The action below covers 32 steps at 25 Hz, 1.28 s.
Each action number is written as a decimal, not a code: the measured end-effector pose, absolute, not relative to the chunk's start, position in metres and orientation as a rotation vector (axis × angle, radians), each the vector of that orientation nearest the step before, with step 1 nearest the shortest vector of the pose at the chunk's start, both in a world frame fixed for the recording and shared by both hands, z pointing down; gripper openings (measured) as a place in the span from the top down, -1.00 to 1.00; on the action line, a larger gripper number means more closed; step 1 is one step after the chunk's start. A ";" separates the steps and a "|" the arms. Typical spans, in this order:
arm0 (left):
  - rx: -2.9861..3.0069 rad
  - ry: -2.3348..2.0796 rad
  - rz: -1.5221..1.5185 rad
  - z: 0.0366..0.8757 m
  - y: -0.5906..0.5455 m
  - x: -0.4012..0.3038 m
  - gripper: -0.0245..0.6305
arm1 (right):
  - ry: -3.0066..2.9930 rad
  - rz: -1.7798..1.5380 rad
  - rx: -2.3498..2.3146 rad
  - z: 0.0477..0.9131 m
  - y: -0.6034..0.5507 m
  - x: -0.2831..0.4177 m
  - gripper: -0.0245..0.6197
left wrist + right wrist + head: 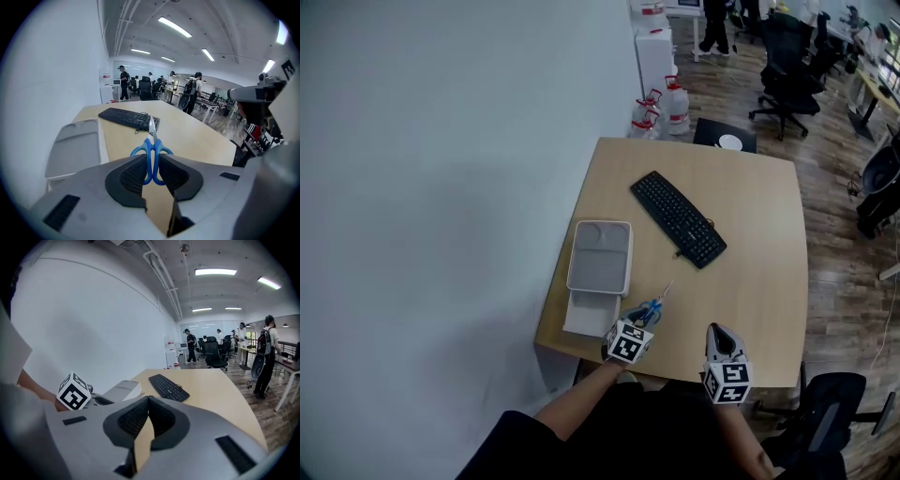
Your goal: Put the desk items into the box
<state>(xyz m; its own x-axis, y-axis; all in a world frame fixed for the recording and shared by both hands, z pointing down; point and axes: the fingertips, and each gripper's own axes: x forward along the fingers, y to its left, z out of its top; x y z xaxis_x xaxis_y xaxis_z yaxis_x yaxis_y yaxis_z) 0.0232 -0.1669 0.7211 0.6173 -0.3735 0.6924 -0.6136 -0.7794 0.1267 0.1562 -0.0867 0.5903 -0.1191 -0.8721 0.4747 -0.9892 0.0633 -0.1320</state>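
Blue scissors point(151, 137) clamped by the handles in left gripper point(151, 164), blades pointed forward above desk point(750, 244), right gripper point(149, 401) pinched together on nothing, box point(600, 253) just beside, keyboard point(678, 218) beyond.

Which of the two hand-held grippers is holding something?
The left hand-held gripper: its jaws clamp the handles of the blue scissors. The right hand-held gripper has its jaws together, with nothing between them.
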 end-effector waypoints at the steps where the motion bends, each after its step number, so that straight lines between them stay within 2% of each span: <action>1: 2.502 -0.810 0.960 0.718 -0.167 0.011 0.67 | -2.082 0.617 1.870 0.589 -0.087 0.146 0.74; 12: 2.484 -0.921 0.953 0.723 -0.168 -0.114 0.67 | -2.133 0.589 1.752 0.595 -0.076 0.026 0.74; 18: 2.457 -0.904 0.993 0.740 -0.170 -0.156 0.67 | -2.121 0.553 1.726 0.585 -0.068 -0.003 0.74; 32: 2.398 -0.810 1.184 0.788 -0.176 -0.165 0.67 | -2.105 0.553 1.679 0.598 -0.101 -0.010 0.74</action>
<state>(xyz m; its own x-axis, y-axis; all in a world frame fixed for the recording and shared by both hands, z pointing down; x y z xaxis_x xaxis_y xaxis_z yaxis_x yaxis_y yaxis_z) -0.1649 -0.1764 0.7882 0.4886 -0.3385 0.8042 -0.6267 -0.7774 0.0536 -0.0104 -0.1009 0.5983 -0.2061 -0.8230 0.5294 -0.9769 0.2044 -0.0625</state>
